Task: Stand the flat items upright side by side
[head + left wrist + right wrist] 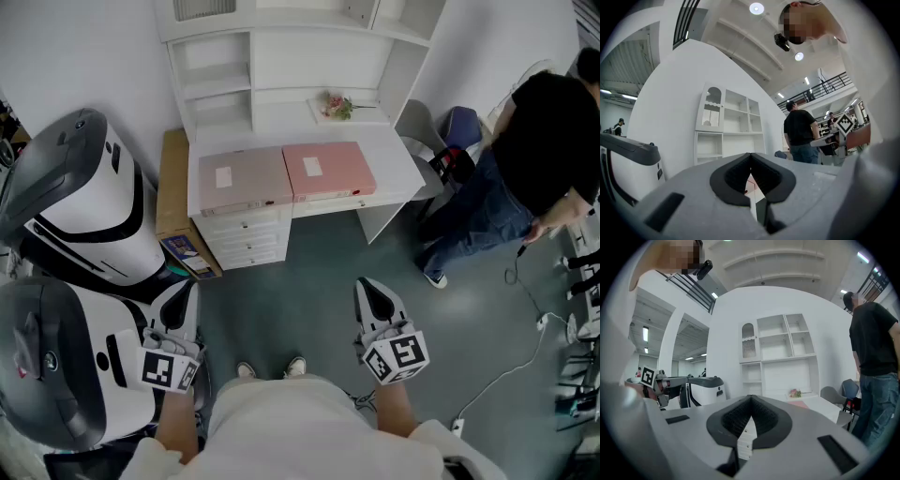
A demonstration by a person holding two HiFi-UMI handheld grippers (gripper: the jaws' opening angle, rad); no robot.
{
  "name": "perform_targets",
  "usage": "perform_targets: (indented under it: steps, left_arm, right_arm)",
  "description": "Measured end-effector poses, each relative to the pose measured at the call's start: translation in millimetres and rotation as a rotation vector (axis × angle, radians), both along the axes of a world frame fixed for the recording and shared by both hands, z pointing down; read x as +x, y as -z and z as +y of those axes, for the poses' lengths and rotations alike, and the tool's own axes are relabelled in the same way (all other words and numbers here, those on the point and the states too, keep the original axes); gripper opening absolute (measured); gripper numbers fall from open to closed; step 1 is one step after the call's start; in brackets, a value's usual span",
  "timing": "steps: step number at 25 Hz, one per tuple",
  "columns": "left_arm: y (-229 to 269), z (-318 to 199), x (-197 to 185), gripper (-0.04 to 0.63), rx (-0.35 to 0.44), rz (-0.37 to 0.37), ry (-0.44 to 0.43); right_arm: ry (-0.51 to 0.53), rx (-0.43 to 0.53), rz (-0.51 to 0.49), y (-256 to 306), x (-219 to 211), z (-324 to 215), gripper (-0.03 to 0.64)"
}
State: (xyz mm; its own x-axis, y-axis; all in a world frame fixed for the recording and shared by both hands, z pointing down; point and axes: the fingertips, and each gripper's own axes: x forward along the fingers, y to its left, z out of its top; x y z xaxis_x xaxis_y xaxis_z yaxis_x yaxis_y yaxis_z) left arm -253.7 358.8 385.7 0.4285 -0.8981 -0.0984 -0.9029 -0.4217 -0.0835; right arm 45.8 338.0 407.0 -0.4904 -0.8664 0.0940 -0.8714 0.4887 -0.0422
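Desk: a white desk [394, 155] with a shelf hutch [281, 56] on its back edge stands against the wall ahead, well apart from both grippers.
Machines: two large white-and-grey machines [84, 202] fill the floor on the left, close to the left arm.
Bystander: a person in a black top [544, 141] stands to the right of the desk, bent away from it.
Cardboard box: a cardboard box [173, 202] leans against the desk's left side.
Task items: a beige-pink binder [242, 178] and a pink binder [328, 169] lie flat on the desktop, side by side and touching along their long edges, spines toward the front edge.
Left gripper: the left gripper [184, 292] hangs low near the body, jaws clenched together with nothing between them.
Right gripper: the right gripper [370, 289] is also low and in front of the body, jaws pressed closed and empty.
Flowers: a small flower sprig [336, 106] lies behind the binders at the foot of the hutch.
Step in hand: judged as the approach, since neither binder is touched or lifted yet.
Doing it well: step up to the desk and part the jaws before reaching. Take one binder by its front spine edge, tip it up on its long side, and steady it with the other gripper so it does not fall. Stand the second one against it, keeping clear of the flowers.
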Motion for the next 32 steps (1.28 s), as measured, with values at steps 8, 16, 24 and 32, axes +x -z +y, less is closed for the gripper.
perform_targets:
  steps: [8, 16, 24, 32]
  left_arm:
    - [1, -7, -8, 0.015, -0.002, 0.002, -0.008]
    - [-1, -11, -14, 0.015, -0.004, 0.010, -0.002]
    - [1, -22, -27, 0.034, 0.008, -0.001, 0.085]
    - [3, -32, -20, 0.374, 0.024, -0.060, 0.160]
  right_arm:
    - [0.004, -0.011, 0.006, -2, -11, -3, 0.000]
    - [0.050, 0.001, -0.050, 2, -22, -1, 0.002]
    - [0.041, 0.008, -0.039, 3, -15, 1, 0.002]
    - [0.019, -0.007, -0.054, -4, 13, 4, 0.002]
